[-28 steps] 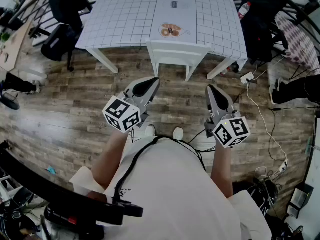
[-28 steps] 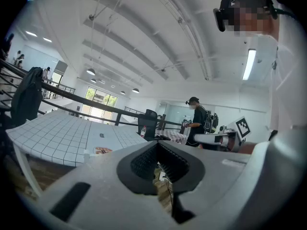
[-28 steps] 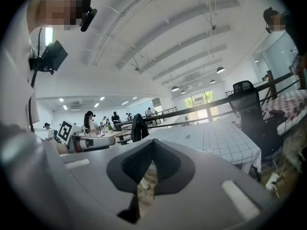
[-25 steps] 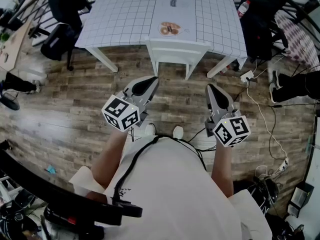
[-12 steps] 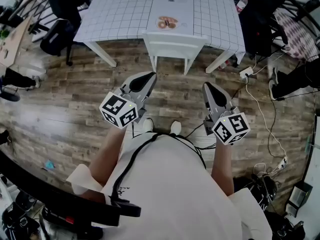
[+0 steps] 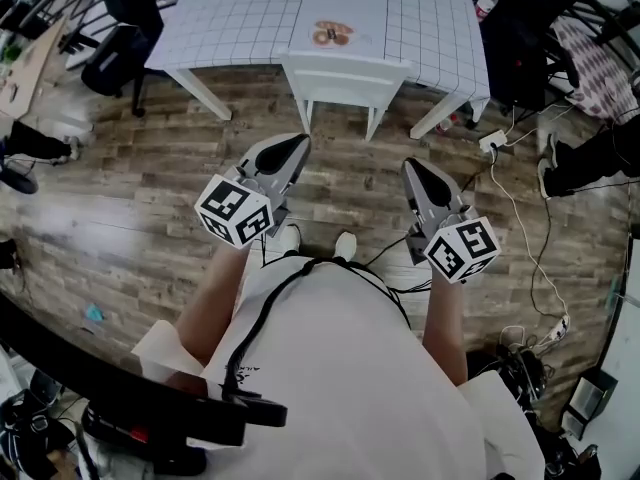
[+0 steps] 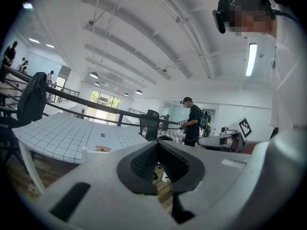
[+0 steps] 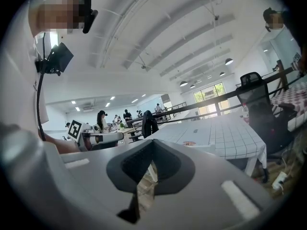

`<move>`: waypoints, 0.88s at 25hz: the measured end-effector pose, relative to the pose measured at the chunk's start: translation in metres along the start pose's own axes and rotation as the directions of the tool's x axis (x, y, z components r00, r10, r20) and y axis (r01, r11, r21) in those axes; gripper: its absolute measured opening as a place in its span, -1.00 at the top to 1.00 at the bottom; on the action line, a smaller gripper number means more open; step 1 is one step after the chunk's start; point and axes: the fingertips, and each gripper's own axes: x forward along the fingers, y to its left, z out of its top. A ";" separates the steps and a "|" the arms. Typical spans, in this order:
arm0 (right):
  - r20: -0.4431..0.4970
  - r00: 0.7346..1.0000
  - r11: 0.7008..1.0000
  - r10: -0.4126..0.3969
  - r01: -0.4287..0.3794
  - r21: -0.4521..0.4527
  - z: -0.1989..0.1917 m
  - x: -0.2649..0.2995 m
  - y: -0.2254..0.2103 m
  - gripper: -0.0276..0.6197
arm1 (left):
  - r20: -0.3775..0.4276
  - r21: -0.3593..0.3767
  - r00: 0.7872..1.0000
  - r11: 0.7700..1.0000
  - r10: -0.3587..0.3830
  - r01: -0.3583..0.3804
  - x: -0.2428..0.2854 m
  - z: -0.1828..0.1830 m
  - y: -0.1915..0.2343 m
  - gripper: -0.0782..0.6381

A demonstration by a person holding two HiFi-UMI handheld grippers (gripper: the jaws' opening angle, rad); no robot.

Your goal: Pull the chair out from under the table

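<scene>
Table (image 6: 250,18) ahead; chair (image 6: 345,73) tucked under its near edge, untouched, well apart from me. Approach step, I judge. Next I must reach the backrest and open up. My left gripper (image 6: 301,140) and right gripper (image 6: 407,164) are both closed and empty. Only the head view shows that gap; the gripper views show the jaws pressed together.

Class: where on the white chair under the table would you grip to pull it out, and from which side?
Grip the chair by its top back rail, from the near, open-floor side: only its back and rear legs project beyond the table; the seat is tucked underneath.
</scene>
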 end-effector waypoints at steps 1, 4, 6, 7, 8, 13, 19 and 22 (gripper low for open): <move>-0.007 1.000 1.000 0.004 -0.004 -0.002 -0.002 -0.003 -0.002 0.90 | -0.003 0.008 1.000 1.000 0.002 -0.002 0.002 0.000 -0.003 0.77; -0.022 1.000 1.000 0.010 -0.010 -0.005 -0.008 -0.010 -0.010 0.90 | -0.002 0.021 1.000 1.000 0.022 -0.022 0.008 -0.001 -0.009 0.77; -0.020 1.000 1.000 0.019 -0.019 0.004 -0.010 -0.015 -0.015 0.90 | 0.001 0.015 0.999 0.999 0.041 -0.041 0.009 -0.004 -0.013 0.77; -0.018 1.000 1.000 0.026 -0.026 0.009 -0.010 -0.017 -0.017 0.90 | 0.000 0.015 0.999 0.999 0.050 -0.050 0.010 -0.006 -0.015 0.77; -0.016 0.999 0.999 0.034 -0.034 0.011 -0.010 -0.019 -0.018 0.90 | -0.004 0.020 0.998 0.998 0.058 -0.058 0.010 -0.008 -0.017 0.77; -0.020 0.997 0.998 0.070 -0.070 0.005 -0.013 -0.026 -0.022 0.90 | -0.013 0.035 0.996 0.995 0.089 -0.089 0.008 -0.018 -0.032 0.77; -0.020 0.996 0.996 0.087 -0.087 0.013 -0.014 -0.032 -0.025 0.90 | -0.017 0.028 0.994 0.994 0.110 -0.110 0.005 -0.023 -0.040 0.77; -0.021 0.996 0.996 0.088 -0.088 0.014 -0.014 -0.029 -0.025 0.90 | -0.012 0.018 0.993 0.993 0.116 -0.116 0.003 -0.022 -0.036 0.77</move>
